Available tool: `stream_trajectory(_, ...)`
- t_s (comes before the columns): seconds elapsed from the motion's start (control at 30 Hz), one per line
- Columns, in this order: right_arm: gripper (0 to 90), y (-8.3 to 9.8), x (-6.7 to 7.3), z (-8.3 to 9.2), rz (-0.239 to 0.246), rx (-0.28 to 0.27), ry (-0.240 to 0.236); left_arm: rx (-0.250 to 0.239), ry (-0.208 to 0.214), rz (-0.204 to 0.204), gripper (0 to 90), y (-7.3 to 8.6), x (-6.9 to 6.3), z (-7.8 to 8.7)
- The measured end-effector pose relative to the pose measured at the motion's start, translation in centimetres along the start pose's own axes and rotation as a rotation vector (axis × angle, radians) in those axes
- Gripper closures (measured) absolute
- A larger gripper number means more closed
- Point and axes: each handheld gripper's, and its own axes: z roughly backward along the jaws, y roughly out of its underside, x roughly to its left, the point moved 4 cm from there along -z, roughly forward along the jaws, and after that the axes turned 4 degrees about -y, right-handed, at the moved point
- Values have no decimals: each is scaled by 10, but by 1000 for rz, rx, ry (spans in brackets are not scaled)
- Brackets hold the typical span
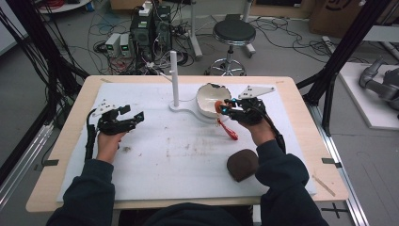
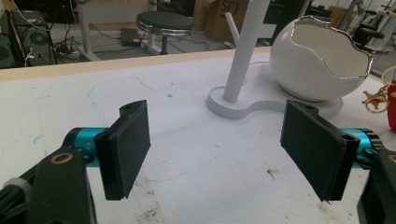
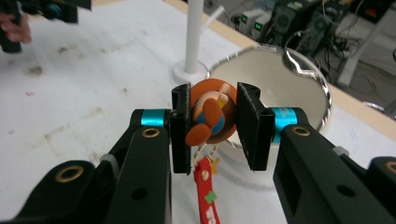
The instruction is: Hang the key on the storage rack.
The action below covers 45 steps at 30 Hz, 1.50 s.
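Well, the white surface (image 1: 188,155) spreads across most of the high view, a white egg-shaped bowl (image 1: 209,100) on a stand with an upright post (image 1: 174,77) sitting upper centre. At left the left gripper (image 1: 126,115) rests with jaws wide and nothing between them. Right of centre the right gripper (image 1: 225,108) has its jaws clamped on a small orange figure charm (image 3: 210,116), its red strap (image 3: 205,198) dangling, just beside the bowl's jagged rim. Judging by this, the charm should travel slowly, letting the strap clear the rim. A brown pouch (image 1: 242,165) lies lower right.
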Motion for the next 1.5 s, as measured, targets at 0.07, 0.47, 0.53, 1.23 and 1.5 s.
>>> stream_trajectory(0.07, 690, -3, 1, 0, -4, -8, -6, 0, -1, 2, 240, 0, 0, 0)
stream_trajectory(0.47, 690, -65, 2, -14, 3, -118, -101, -2, -3, 7, 240, 0, 1, 0)
stream_trajectory(0.53, 690, -81, 4, -23, 18, -134, -118, -4, -2, 8, 241, 0, 1, 0)
stream_trajectory(1.23, 689, -163, 17, -76, 44, -182, -180, -7, 3, 13, 243, 0, 3, 0)
stream_trajectory(1.5, 689, -158, -6, -86, -16, -154, -94, -8, 3, 18, 242, 0, 4, 2)
